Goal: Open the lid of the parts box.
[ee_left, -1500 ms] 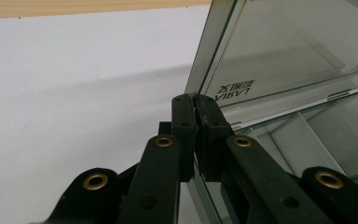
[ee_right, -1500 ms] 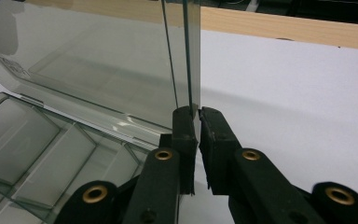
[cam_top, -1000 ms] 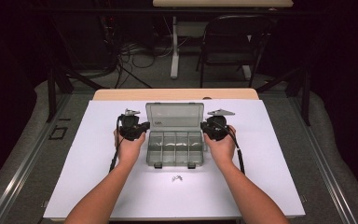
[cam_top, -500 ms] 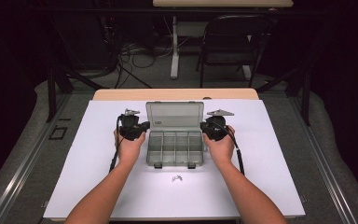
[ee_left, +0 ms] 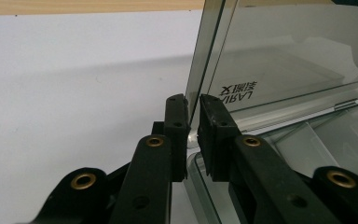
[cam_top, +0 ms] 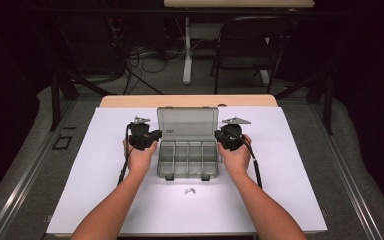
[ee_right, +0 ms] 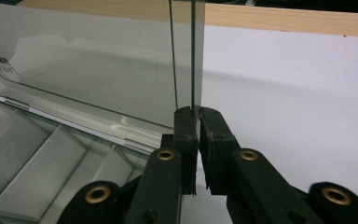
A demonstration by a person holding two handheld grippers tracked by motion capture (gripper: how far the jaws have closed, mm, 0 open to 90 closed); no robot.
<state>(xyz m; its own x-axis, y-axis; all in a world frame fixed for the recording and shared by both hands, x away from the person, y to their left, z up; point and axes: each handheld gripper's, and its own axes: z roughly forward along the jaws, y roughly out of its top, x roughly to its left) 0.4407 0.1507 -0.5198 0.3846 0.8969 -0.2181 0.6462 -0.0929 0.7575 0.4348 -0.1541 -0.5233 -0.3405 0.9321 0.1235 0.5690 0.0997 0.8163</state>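
I had both tongs on the lid [cam_top: 187,123] of the clear plastic box [cam_top: 187,158], one per side edge, so it would swing evenly on its hinge and not twist. Left tongs [ee_left: 192,105] straddled the lid's left edge low down near the hinge; jaws nearly together with the thin wall between them, though a sliver of gap showed on the right side, so I read that as a light pinch, not a hard clamp. Right tongs [ee_right: 197,114] were closed on the lid's right edge, pads tight against the plastic. Gripping low kept the box from sliding on the white table cover [cam_top: 95,165].

Box sat mid-table, lid standing about upright at the far side, tray toward me with its two latches [cam_top: 169,176] at the near edge. The tray was split into several long compartments; every one I could see looked empty. A few small metal bits [cam_top: 189,190] lay loose on the cover just in front of the box, apart from it. My guess was they belonged in the tray, too small to tell what they were
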